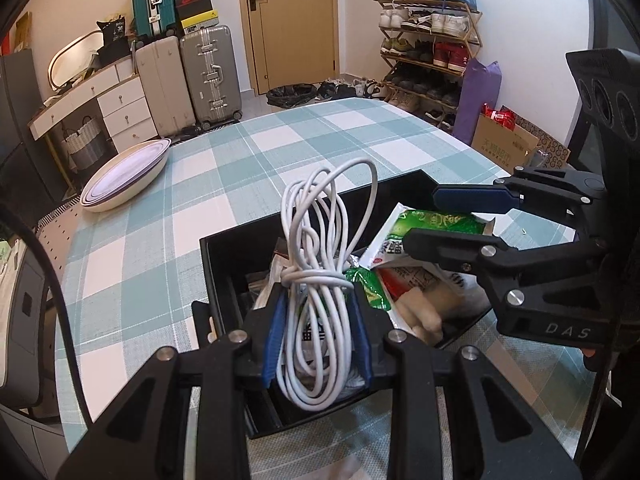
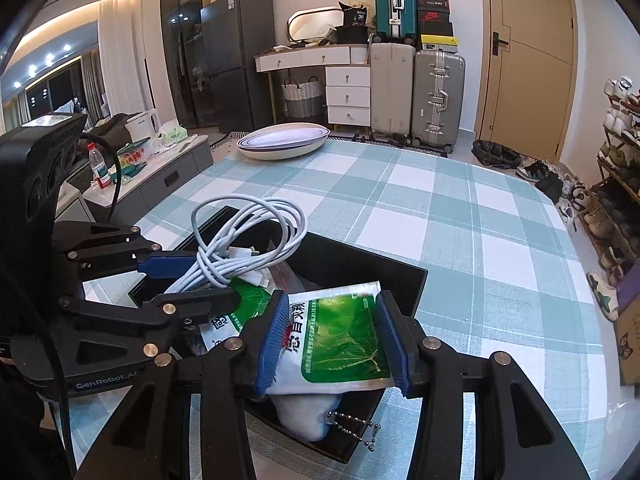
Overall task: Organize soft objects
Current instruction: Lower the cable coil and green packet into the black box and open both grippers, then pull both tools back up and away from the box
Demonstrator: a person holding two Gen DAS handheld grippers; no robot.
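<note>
My left gripper [image 1: 318, 312] is shut on a coiled white cable [image 1: 320, 248] and holds it over the black box [image 1: 240, 248] on the checked tablecloth. In the right wrist view the same cable [image 2: 244, 236] hangs from the left gripper [image 2: 192, 276] above the box's left side. My right gripper [image 2: 332, 332] is shut on a green and white sachet [image 2: 340, 336] just over the black box [image 2: 360, 264]. From the left wrist, the right gripper [image 1: 440, 218] and its sachet [image 1: 404, 236] show at the right. More packets and a white plush piece [image 2: 304, 412] lie inside the box.
A stack of oval white plates [image 1: 124, 172] sits at the table's far left corner. A ball chain [image 2: 360, 428] hangs over the box's near rim. Suitcases, a drawer unit, a door and a shoe rack stand beyond the table [image 1: 320, 132].
</note>
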